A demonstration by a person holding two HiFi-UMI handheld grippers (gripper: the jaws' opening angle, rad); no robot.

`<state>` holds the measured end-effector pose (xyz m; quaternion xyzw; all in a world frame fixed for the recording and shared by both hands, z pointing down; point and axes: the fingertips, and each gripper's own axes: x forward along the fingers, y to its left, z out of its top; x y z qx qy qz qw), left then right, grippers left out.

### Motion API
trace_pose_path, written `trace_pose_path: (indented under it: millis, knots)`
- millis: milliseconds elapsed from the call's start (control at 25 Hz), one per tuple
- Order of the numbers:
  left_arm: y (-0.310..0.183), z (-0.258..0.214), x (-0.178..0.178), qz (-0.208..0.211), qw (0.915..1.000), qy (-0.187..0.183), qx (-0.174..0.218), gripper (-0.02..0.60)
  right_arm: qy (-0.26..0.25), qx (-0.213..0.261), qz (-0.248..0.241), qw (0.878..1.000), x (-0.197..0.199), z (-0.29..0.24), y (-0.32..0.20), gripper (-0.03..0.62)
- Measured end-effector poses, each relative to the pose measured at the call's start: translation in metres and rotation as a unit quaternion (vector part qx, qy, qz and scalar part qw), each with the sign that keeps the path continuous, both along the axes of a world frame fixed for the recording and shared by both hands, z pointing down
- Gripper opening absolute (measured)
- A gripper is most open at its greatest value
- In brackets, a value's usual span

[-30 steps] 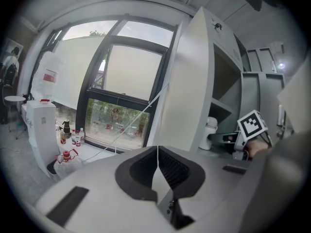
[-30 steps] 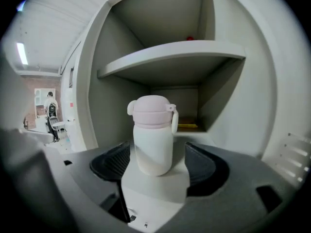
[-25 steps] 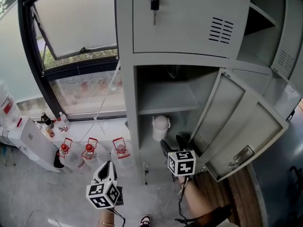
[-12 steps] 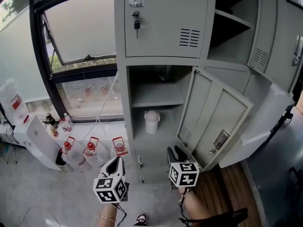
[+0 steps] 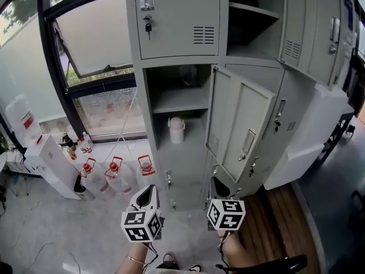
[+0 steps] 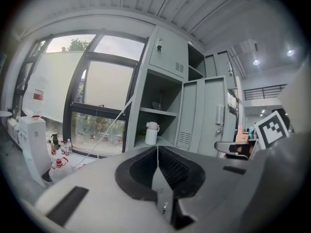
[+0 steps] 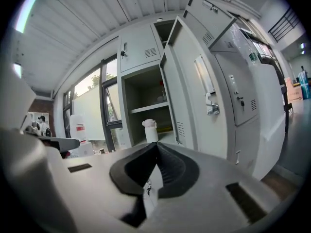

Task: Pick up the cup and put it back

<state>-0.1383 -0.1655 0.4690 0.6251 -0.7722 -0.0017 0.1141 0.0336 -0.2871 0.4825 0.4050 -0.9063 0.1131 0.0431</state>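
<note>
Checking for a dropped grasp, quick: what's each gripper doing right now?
Left gripper: shut, jaws together, nothing between them.
Right gripper: shut, jaws have just been closing, nothing between them.

Our left tongs (image 5: 149, 190) and right tongs (image 5: 218, 182) in pale grey plastic, black ribbed pads (image 6: 172, 166), white cubes (image 5: 226, 214) with black square markers, thin black cables (image 5: 219, 250), our bracelet (image 5: 134, 260)

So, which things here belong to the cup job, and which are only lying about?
Belong to the job:
white cup, standing in the open locker compartment
open locker door
left gripper, shut and empty
right gripper, jaws just closed on nothing

Only lying about:
red-handled bottles on the floor
white water dispenser
key in the upper door
</note>
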Motion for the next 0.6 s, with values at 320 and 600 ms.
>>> trace_pose_path:
  millis: [320, 600]
  knots:
    - [0.011, -0.015, 0.011, 0.007, 0.9995, 0.010, 0.028, 0.011, 0.020, 0.004, 0.005, 1.000, 0.022, -0.006, 0.042, -0.008]
    - [0.034, -0.011, 0.011, 0.025, 0.9994, 0.005, 0.025, 0.011, 0.005, -0.015, 0.014, 1.000, 0.014, -0.004, 0.071, -0.008]
